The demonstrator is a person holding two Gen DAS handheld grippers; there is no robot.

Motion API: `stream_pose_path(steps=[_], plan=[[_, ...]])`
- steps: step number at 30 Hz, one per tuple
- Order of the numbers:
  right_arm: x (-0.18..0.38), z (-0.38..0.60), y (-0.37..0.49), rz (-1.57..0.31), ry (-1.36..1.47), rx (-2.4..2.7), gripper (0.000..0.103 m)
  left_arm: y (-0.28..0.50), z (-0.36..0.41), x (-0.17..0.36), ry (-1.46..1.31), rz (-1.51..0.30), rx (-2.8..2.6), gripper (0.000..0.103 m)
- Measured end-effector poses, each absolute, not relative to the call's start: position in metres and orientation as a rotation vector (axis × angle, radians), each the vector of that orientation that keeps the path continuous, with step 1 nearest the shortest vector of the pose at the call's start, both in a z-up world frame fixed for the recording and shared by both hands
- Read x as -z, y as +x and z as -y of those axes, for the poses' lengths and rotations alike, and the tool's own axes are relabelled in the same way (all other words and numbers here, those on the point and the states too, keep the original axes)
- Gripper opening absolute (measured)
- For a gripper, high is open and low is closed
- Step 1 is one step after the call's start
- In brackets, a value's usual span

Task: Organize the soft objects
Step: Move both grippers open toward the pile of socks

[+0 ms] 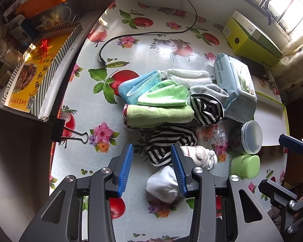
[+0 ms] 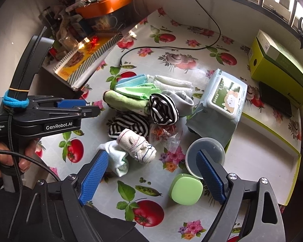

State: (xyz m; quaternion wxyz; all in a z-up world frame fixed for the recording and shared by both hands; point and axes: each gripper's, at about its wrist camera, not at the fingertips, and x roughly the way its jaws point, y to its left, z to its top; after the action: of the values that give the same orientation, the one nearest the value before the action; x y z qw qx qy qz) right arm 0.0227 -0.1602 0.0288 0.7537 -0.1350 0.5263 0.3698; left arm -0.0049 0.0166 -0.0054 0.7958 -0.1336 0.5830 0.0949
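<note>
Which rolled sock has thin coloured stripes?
The cream sock, between the plain white sock and the striped cloth.

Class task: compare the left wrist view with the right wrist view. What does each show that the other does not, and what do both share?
Only the left wrist view shows the black binder clip on the table edge. Only the right wrist view shows the person's hand gripping the left gripper's handle and the wipes pack's printed lid face on. Both share the striped sock, the white rolled sock, the green case and the black cable.

Bright window daylight, glare on tablecloth point(image 1: 131, 46), fisheye-bent edges, sharp focus
</note>
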Motion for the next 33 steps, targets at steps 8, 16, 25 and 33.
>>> stream_pose_path(steps=[8,16,25,33], plan=[[-0.029,0.158,0.024,-1.147,-0.292,-0.812,0.087,-0.005,-0.018,0.006,-0.291,-1.252,-0.205,0.041],[-0.028,0.15,0.031,-1.147,-0.29,-0.816,0.087,-0.005,-0.021,0.008,-0.299,-1.255,-0.199,0.041],[-0.026,0.145,0.031,-1.147,-0.281,-0.83,0.087,-0.002,-0.025,0.012,-0.308,-1.254,-0.189,0.041],[-0.022,0.142,0.036,-1.178,-0.257,-0.826,0.087,0.001,-0.029,0.014,-0.321,-1.258,-0.181,0.041]])
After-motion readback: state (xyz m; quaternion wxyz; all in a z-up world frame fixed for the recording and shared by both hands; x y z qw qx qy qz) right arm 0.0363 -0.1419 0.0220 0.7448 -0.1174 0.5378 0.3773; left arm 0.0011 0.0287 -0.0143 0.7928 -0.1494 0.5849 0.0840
